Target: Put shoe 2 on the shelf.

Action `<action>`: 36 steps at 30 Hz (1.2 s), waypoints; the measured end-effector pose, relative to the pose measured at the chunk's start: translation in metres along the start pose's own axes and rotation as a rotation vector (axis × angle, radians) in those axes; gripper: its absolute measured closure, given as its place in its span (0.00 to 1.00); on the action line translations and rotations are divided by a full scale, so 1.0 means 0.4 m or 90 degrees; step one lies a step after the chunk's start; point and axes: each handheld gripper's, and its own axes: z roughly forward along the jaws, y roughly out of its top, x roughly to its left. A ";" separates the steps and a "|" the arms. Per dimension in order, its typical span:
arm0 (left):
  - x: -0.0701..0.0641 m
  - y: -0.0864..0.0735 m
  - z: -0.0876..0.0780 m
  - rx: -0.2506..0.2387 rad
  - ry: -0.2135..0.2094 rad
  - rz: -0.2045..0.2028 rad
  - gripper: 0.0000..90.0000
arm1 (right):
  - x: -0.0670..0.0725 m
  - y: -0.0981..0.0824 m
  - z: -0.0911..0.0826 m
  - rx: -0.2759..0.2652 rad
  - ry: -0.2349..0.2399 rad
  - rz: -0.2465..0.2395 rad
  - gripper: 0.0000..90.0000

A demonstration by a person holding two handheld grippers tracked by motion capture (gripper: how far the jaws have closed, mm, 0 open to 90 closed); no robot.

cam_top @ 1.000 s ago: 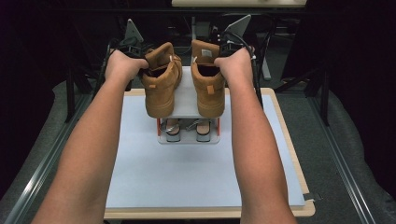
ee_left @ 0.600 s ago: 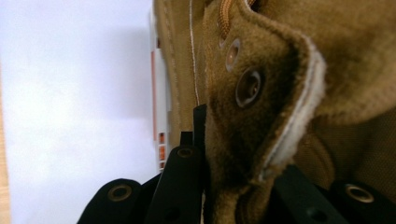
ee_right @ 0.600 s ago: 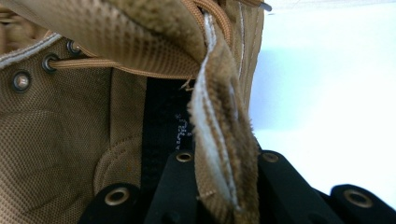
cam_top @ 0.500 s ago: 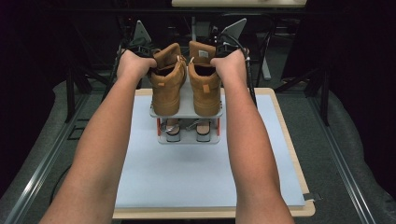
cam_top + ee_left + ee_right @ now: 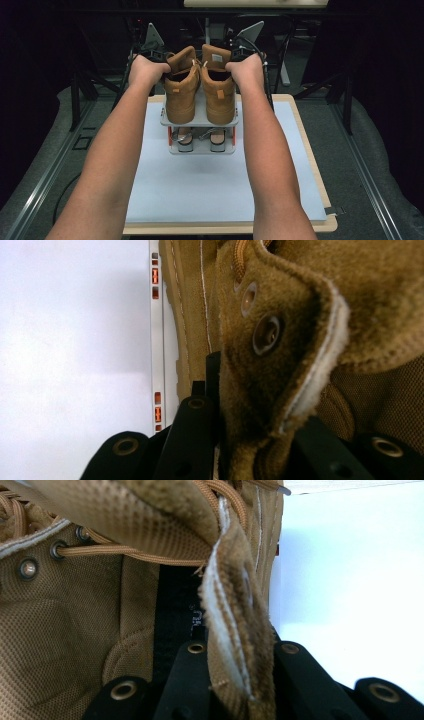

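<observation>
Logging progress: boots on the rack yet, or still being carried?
Done: both tan boots, left boot and right boot, sit on the top shelf of the grey rack. In hand: left tongs and right tongs are clamped on the collars. Left: let go and withdraw. Sandals occupy the lower shelf.

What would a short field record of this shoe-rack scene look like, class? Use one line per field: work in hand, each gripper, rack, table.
Work in hand: two tan boots on the top shelf of a small grey rack
Left gripper: shut on the collar of the left boot
Right gripper: shut on the collar of the right boot
Rack: two tiers; a pair of sandals on the lower shelf
Table: pale sheet on a wooden board
</observation>
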 end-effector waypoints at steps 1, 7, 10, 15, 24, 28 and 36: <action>0.000 -0.001 0.001 -0.002 -0.004 0.004 0.93 | -0.002 0.000 0.001 0.000 0.004 0.000 0.92; -0.001 -0.003 0.002 -0.002 0.000 0.022 0.90 | -0.002 -0.001 0.001 -0.009 0.014 -0.006 0.87; -0.002 -0.002 0.002 -0.003 -0.001 0.024 0.89 | 0.000 0.000 0.000 -0.010 0.009 -0.008 0.86; -0.007 -0.002 0.000 -0.005 0.007 0.031 0.86 | 0.005 -0.001 -0.002 -0.013 -0.007 -0.019 0.85; -0.003 -0.001 -0.005 -0.014 -0.005 0.034 0.76 | 0.009 -0.005 -0.007 -0.028 -0.012 -0.022 0.78; 0.001 -0.004 -0.008 -0.027 -0.007 0.033 0.68 | 0.008 -0.009 -0.012 -0.035 -0.013 -0.023 0.72; 0.004 -0.014 -0.029 -0.039 -0.014 0.035 0.65 | 0.017 -0.017 -0.042 -0.058 -0.013 -0.028 0.69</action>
